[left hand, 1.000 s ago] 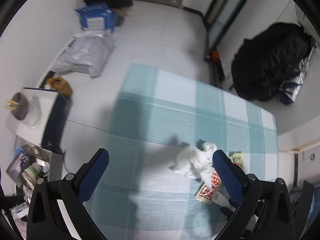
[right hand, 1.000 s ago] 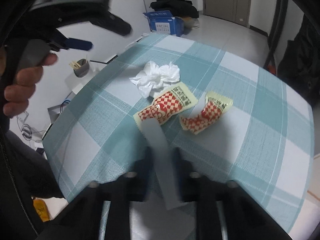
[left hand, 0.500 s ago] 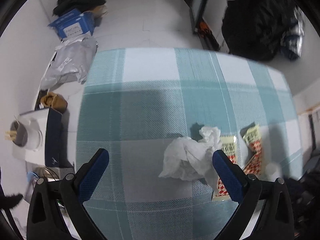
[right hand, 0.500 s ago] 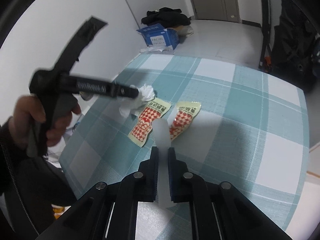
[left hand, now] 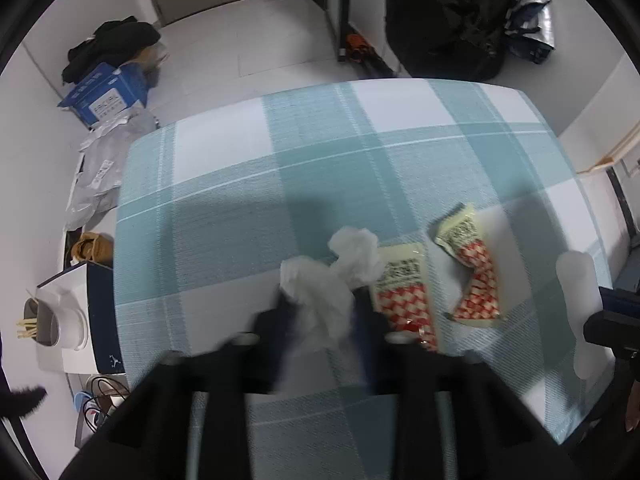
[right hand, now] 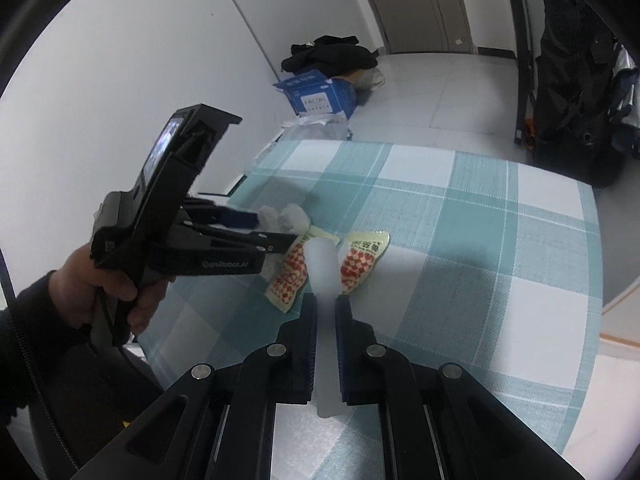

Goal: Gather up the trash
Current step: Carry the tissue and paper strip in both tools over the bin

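Observation:
A crumpled white tissue (left hand: 324, 292) lies on the teal plaid tablecloth (left hand: 320, 160). My left gripper (left hand: 320, 308) points steeply down over it, jaws closing, and the blurred fingers pinch the tissue from both sides. The right wrist view shows the same grip, left gripper (right hand: 276, 228) on the tissue (right hand: 288, 216). Just right of the tissue lie two red-checked sauce packets (left hand: 404, 300) (left hand: 476, 280). My right gripper (right hand: 326, 312) is shut on a translucent white strip (right hand: 320, 264), held above the packets (right hand: 286, 280) (right hand: 360, 260). That strip (left hand: 580, 300) also shows at the right in the left wrist view.
A person's hand (right hand: 100, 292) holds the left gripper's handle. On the floor left of the table are a blue box (left hand: 104, 92), grey plastic bags (left hand: 96, 172) and a white cup with sticks (left hand: 52, 320). A black bag (left hand: 448, 20) stands beyond the far edge.
My left gripper came down over the tissue and its wide-open jaws closed around it. The right gripper rose a little with the strip and stayed shut.

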`<state>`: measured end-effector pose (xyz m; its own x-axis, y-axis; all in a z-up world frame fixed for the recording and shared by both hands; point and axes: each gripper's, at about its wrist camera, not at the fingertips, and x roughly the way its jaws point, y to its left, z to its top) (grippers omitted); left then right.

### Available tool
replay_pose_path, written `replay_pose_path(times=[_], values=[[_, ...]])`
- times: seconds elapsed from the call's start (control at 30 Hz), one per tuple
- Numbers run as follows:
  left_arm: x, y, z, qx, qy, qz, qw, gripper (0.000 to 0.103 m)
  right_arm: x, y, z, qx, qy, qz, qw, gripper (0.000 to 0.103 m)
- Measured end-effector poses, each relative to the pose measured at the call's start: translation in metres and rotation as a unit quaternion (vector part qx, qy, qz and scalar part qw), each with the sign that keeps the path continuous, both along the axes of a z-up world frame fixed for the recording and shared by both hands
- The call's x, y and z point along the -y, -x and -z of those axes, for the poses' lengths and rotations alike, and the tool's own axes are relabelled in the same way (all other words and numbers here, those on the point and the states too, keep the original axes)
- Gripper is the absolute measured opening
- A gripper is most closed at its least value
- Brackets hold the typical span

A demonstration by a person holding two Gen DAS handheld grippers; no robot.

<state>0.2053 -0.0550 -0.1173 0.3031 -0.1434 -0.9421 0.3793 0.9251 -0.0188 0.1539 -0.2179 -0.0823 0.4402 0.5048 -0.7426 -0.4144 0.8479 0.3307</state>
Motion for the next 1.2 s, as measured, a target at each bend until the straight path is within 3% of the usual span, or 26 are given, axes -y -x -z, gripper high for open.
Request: replay_pose_path(times=[0.27, 0.6, 0.87, 1.03, 1.2], values=[[-0.014, 0.004, -0.007, -0.009, 0.026, -0.048, 0.9985, 0.007, 0.010, 0.015, -0.010, 0.004, -0.017, 0.021, 1.000, 0.008], [-0.021, 0.033, -0.056, 0.067, 0.078, -0.083, 0.9912, 0.006, 0.022, 0.039, -0.057, 0.052, -0.056, 0.055, 0.996, 0.008], [0.001, 0.058, -0.112, 0.139, 0.107, -0.067, 0.9823, 0.005, 0.050, 0.073, -0.118, 0.112, -0.065, 0.084, 0.988, 0.008], [0.043, 0.087, -0.158, 0.194, 0.119, -0.019, 0.9736, 0.005, 0.097, 0.115, -0.158, 0.150, -0.067, 0.125, 0.979, 0.008], [0.092, 0.112, -0.192, 0.212, 0.144, 0.038, 0.9658, 0.005, 0.147, 0.157, -0.186, 0.181, -0.069, 0.172, 0.966, 0.008]])
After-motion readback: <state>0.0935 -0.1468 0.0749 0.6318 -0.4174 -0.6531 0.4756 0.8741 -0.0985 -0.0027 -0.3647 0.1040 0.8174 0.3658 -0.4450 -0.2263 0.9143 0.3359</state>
